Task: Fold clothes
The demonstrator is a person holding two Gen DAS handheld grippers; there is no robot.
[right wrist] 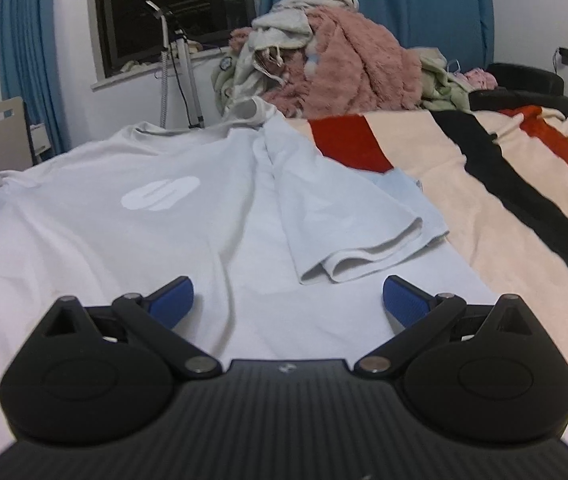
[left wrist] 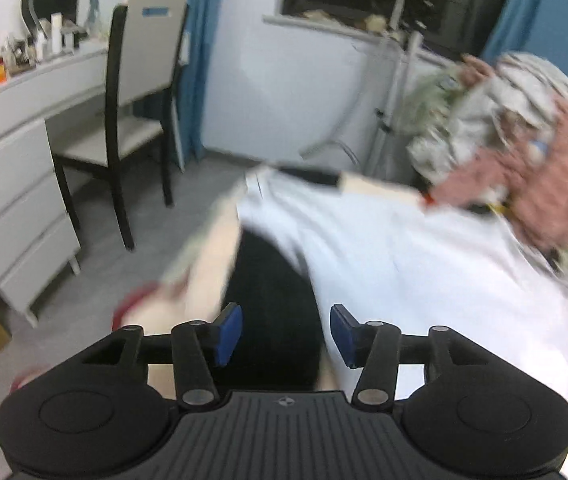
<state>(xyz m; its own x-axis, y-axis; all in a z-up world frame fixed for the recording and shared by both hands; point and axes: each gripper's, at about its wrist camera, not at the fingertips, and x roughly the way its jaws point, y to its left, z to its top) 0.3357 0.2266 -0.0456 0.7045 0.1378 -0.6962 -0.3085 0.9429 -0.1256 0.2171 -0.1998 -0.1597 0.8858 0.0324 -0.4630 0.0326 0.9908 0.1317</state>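
Note:
A white T-shirt (right wrist: 132, 216) with a pale oval logo lies spread on the bed, one sleeve (right wrist: 347, 232) folded over its body. My right gripper (right wrist: 287, 300) is open and empty, low over the shirt's lower part. My left gripper (left wrist: 285, 334) is open and empty, above the bed's left edge; the white shirt (left wrist: 423, 264) lies to its right in a blurred view. A black band of the bedspread (left wrist: 272, 312) shows between its fingers.
A heap of clothes with a pink fleece (right wrist: 347, 60) sits at the bed's far end, also in the left wrist view (left wrist: 523, 152). The striped cream, red and black bedspread (right wrist: 483, 184) lies right. A chair (left wrist: 140, 120), a grey dresser (left wrist: 16, 184) and a stand (right wrist: 184, 72) are left.

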